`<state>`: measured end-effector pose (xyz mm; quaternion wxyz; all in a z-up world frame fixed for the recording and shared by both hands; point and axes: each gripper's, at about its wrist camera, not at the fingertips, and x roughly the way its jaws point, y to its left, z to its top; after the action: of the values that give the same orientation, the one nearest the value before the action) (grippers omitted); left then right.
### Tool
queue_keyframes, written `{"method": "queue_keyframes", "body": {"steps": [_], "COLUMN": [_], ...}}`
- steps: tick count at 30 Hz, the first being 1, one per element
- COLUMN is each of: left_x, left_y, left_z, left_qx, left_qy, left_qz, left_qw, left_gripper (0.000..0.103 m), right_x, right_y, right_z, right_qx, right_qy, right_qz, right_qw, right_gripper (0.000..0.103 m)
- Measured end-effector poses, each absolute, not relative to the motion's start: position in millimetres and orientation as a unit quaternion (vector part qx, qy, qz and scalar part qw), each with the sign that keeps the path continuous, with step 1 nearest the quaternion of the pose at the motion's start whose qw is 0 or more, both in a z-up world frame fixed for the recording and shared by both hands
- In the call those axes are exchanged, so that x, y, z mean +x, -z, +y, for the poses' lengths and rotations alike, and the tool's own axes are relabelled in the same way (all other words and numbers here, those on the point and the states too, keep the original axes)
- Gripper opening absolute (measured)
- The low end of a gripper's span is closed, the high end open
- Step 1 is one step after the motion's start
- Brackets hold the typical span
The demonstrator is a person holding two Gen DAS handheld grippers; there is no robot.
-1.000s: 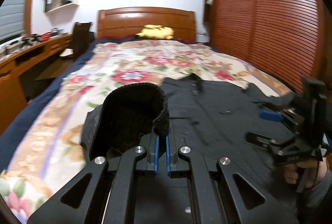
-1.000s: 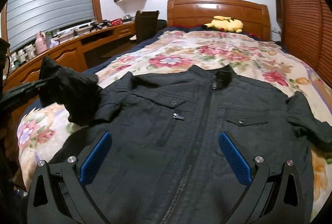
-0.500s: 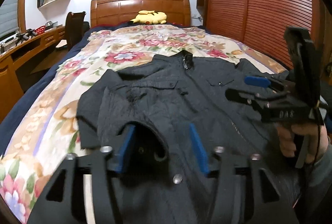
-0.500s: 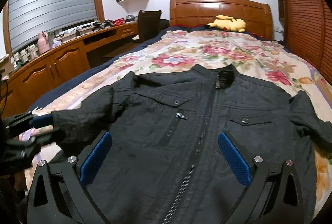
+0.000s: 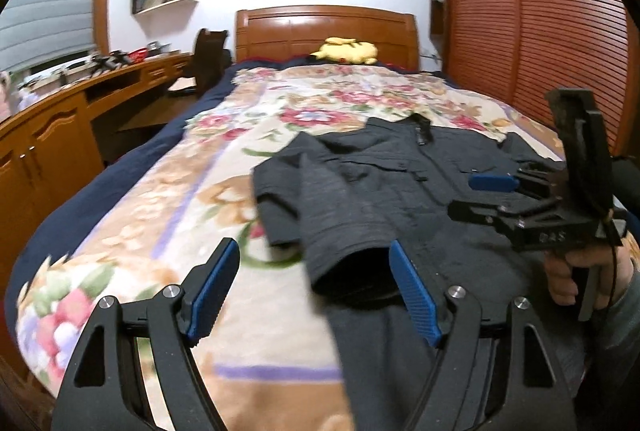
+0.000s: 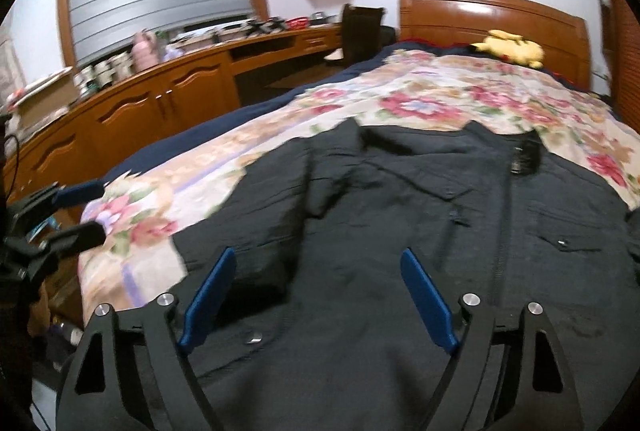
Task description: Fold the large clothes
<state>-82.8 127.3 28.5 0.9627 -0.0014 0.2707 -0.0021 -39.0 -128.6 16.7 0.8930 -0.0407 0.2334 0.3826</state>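
A black zip-up jacket (image 5: 400,191) lies face up on the floral bedspread (image 5: 168,215). Its left sleeve (image 5: 340,231) is folded down along the body, cuff toward me. My left gripper (image 5: 313,244) hovers over that cuff with its jaws opening. The cuff lies loose by the right pad (image 5: 416,295), not pinched. My right gripper (image 6: 318,252) hangs over the jacket's (image 6: 440,231) lower left front with its jaws closing, cloth below the pads and nothing pinched. Each gripper also appears in the other's view: the right gripper (image 5: 462,195) in a hand, the left gripper (image 6: 100,209) off the bed's edge.
A yellow plush toy (image 5: 348,51) rests by the wooden headboard (image 5: 326,27). A long wooden desk (image 6: 168,103) with clutter and a chair (image 6: 360,31) run along the left. Slatted wardrobe doors (image 5: 540,31) stand on the right. The bed's near left corner (image 5: 52,311) drops off.
My left gripper has let go of the sleeve cuff, opened wide and drawn back to the left. The sleeve now lies flat on the jacket. The right gripper has swung left and narrowed slightly.
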Motion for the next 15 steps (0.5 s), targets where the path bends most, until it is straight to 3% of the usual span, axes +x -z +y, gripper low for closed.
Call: {"method": "queue_keyframes", "body": {"steps": [5, 9, 11, 13, 15], "left_x": [-92, -98, -100, -102, -104], "left_y": [-26, -24, -22, -22, -21], "left_z": [143, 148, 149, 149, 149], "left_qx": [-0.006, -0.006, -0.006, -0.005, -0.004], "left_qy": [-0.018, -0.025, -0.027, -0.03, -0.031], "left_qz": [0.27, 0.269, 0.269, 0.269, 0.268], "left_qw": [0.963, 0.963, 0.963, 0.963, 0.963], "left_gripper": [0.078, 0.078, 0.078, 0.078, 0.078], "right_x": [-51, -51, -48, -41, -34], "right_y": [-13, -5, 0, 5, 7], "right_z": [-107, -92, -87, -87, -90], "right_qx": [-0.063, -0.099, -0.113, -0.112, -0.104], "right_qy": [-0.425, -0.433, -0.429, -0.428, -0.429], "right_qz": [0.235, 0.241, 0.248, 0.258, 0.267], "right_qw": [0.872, 0.863, 0.861, 0.859, 0.857], "right_gripper": [0.076, 0.064, 0.049, 0.024, 0.008]}}
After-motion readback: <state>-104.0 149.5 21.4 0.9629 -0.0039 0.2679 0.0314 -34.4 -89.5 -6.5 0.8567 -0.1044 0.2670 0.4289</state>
